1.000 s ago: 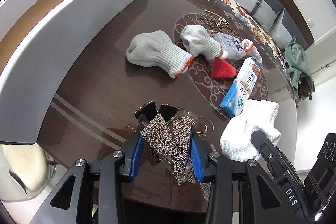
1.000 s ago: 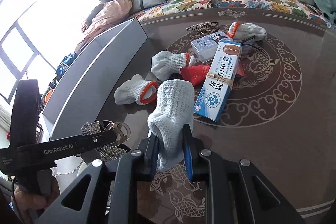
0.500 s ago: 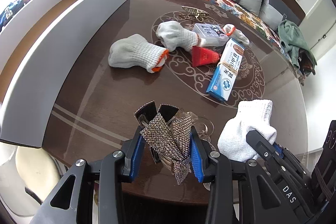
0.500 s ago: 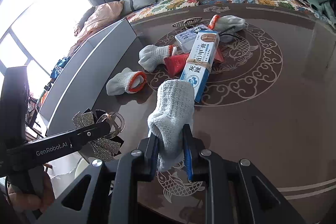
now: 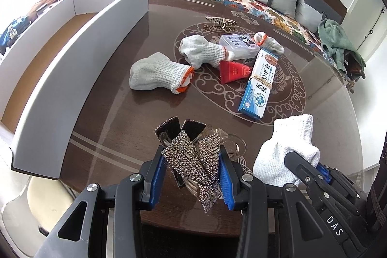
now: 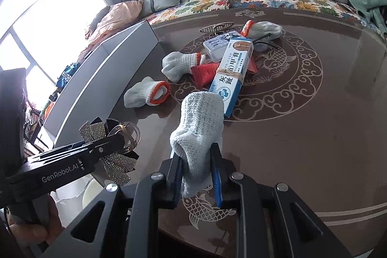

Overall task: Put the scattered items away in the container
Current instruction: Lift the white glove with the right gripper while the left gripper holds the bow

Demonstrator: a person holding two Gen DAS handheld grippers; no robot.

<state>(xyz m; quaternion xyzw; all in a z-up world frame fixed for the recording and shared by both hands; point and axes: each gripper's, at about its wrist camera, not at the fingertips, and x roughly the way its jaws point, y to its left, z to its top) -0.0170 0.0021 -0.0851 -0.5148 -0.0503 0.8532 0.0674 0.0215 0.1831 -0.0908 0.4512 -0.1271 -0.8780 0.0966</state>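
Grippers both loaded. Left gripper [image 5: 192, 175] pinches a rhinestone bow hair clip [image 5: 193, 156] between its blue pads, held over the near edge of the dark table [image 5: 96, 98]. Right gripper [image 6: 196, 175] clamps a white knit glove [image 6: 198, 122], cuff end hanging below the jaws. White cardboard box [image 5: 79, 64] (the container) sits at the table's left side, open top. On the table centre: two grey gloves with orange cuffs [image 5: 157, 75], a red pouch [image 5: 232, 70], a blue-white carton [image 5: 260, 84], a clear plastic case [image 5: 239, 45], a third glove [image 5: 268, 40] behind.
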